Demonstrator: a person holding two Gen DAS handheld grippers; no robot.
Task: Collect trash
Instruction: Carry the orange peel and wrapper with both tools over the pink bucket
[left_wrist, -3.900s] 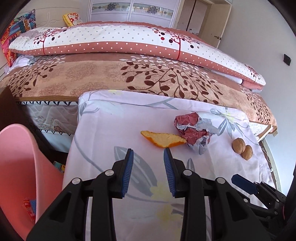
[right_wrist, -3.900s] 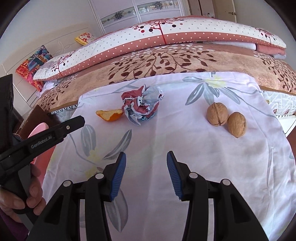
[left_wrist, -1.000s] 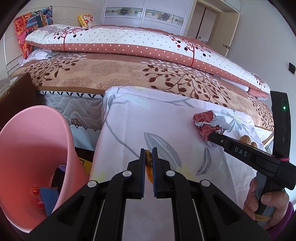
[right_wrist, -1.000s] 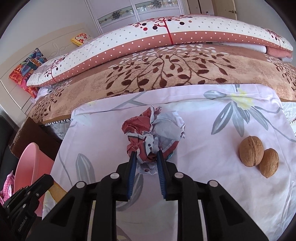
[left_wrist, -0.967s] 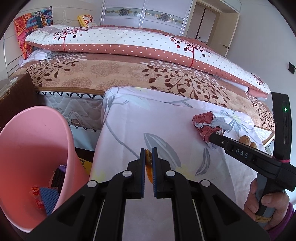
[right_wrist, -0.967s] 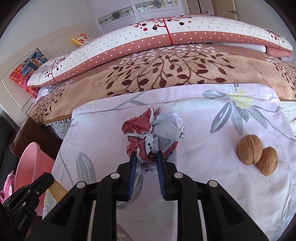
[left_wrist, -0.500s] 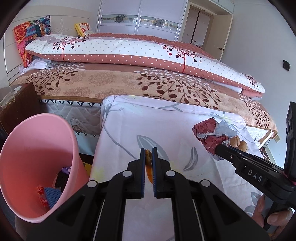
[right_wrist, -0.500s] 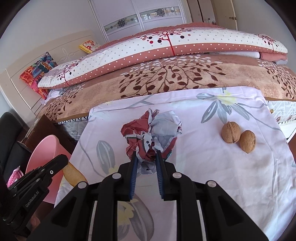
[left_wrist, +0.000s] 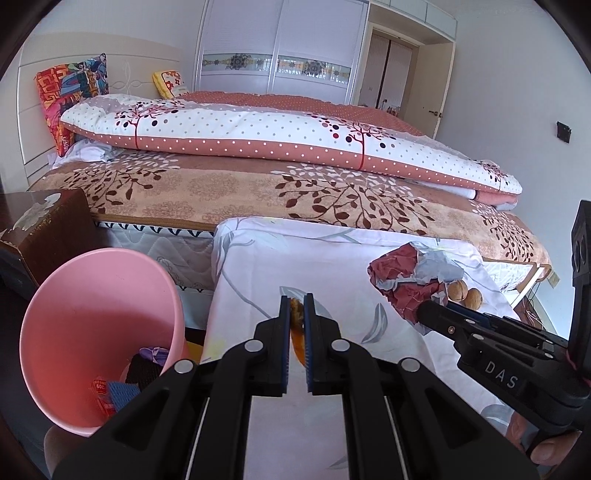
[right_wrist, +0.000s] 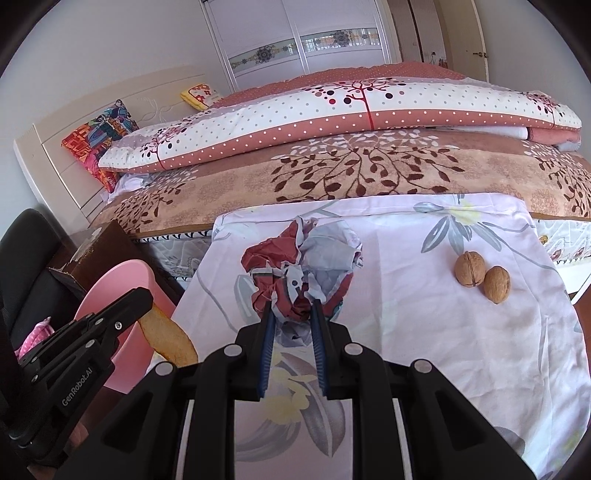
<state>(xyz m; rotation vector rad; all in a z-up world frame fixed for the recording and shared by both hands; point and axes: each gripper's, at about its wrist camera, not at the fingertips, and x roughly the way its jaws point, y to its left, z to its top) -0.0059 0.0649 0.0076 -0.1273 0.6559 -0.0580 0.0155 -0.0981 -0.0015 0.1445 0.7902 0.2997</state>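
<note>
My left gripper (left_wrist: 295, 301) is shut on a piece of orange peel (left_wrist: 297, 332), held above the flowered cloth. From the right wrist view the same peel (right_wrist: 170, 338) hangs under the left gripper (right_wrist: 142, 295), near the pink bin (right_wrist: 122, 284). My right gripper (right_wrist: 290, 306) is shut on a crumpled red and grey paper ball (right_wrist: 299, 266), lifted off the cloth. In the left wrist view that ball (left_wrist: 410, 280) sits at the tip of the right gripper (left_wrist: 424, 308). The pink bin (left_wrist: 99, 328) stands low at the left with several scraps inside.
Two walnuts (right_wrist: 482, 278) lie on the flowered tablecloth (right_wrist: 443, 332) at the right. A bed with patterned blankets (left_wrist: 258, 192) runs behind the table. A dark wooden cabinet (left_wrist: 40, 229) stands beside the bin. A hand (left_wrist: 546, 446) grips the right tool.
Both grippers have risen and drawn back from the table with their loads. The bin shows more fully in the left wrist view, and the walnuts look farther off in the right one.
</note>
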